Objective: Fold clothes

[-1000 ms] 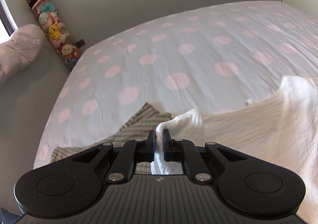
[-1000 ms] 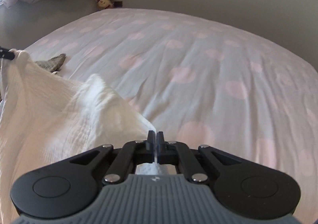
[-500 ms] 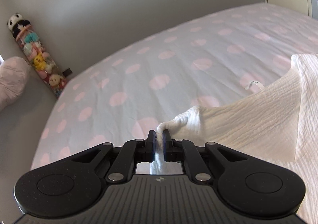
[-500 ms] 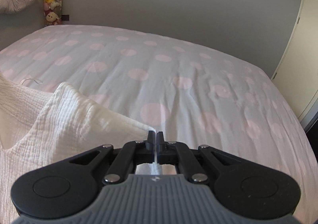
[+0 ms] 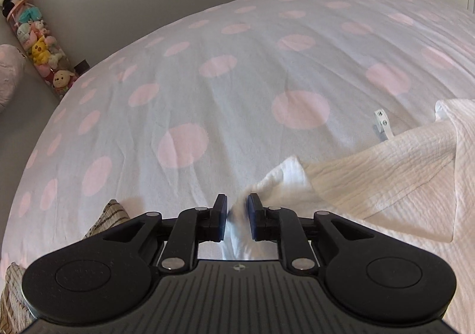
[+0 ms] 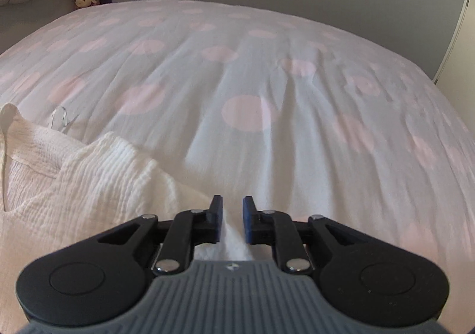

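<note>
a: since the crinkled white cotton garment [image 5: 386,173] lies at four o'clock on the pink-dotted bedsheet [image 5: 237,82], how will it handle?

b: light, limp. left gripper [image 5: 237,209] and right gripper [image 6: 232,209] have just been opening, cloth loose between them. retake hemmed corners.

No lettering, brand, number or sign can be read anywhere in either wrist view. The small white tag [image 5: 382,125] at the neck of the white garment [image 5: 400,173] is too small to make out.
</note>
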`<state>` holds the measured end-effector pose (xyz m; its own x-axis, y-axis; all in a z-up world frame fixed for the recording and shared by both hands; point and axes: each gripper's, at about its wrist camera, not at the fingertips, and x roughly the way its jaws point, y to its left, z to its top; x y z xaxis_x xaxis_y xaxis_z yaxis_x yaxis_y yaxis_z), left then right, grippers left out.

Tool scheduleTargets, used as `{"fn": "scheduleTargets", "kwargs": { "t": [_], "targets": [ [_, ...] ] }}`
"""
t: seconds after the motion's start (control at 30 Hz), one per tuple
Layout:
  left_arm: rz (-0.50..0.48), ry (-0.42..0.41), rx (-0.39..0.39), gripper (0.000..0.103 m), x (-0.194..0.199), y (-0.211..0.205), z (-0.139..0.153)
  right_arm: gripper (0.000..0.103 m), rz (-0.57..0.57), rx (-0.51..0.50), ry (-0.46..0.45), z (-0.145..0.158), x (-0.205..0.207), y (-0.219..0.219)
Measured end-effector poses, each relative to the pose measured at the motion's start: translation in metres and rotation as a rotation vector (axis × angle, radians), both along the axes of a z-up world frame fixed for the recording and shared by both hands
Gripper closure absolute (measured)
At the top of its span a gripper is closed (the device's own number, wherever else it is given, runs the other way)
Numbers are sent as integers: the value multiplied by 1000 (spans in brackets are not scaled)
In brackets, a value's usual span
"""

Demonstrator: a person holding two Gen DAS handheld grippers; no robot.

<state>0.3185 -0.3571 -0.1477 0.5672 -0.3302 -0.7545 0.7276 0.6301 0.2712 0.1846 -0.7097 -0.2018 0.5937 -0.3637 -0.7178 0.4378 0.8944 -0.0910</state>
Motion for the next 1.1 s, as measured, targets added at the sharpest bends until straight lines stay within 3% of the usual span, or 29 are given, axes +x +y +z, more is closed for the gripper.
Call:
{"fn": "scheduleTargets", "kwargs": {
  "t": [0.13,0.33,0.5,0.6,0.73,0.77,0.87,0.97,1.1],
  "targets": [
    [-1,28,-3,83,6,-7,-4,79,34,37,-39,6,20,-10],
    [-28,35,48,80,4,-17,-20,74,121,67,30,-16,50,-3],
    [-31,33,35,75,7,-14,-24,54,260,132,-9,-23,46,14],
    [-28,22,31,72,6,-12,-26,49,308,102,3,-28,46,22],
    [-11,18,23,67,4,-10,-28,48,291,122,-14,-34,47,22],
    [-1,30,13,68,5,-10,-28,54,305,109,-13,-34,46,26],
    [6,62,-11,82,4,-10,-27,90,386,68,-1,-33,40,41],
    [3,80,-20,97,0,-12,-23,97,405,1,15,-29,40,52],
    [5,-4,-45,99,-6,-7,-8,97,337,-95,-18,-10,33,49]
  ]
}}
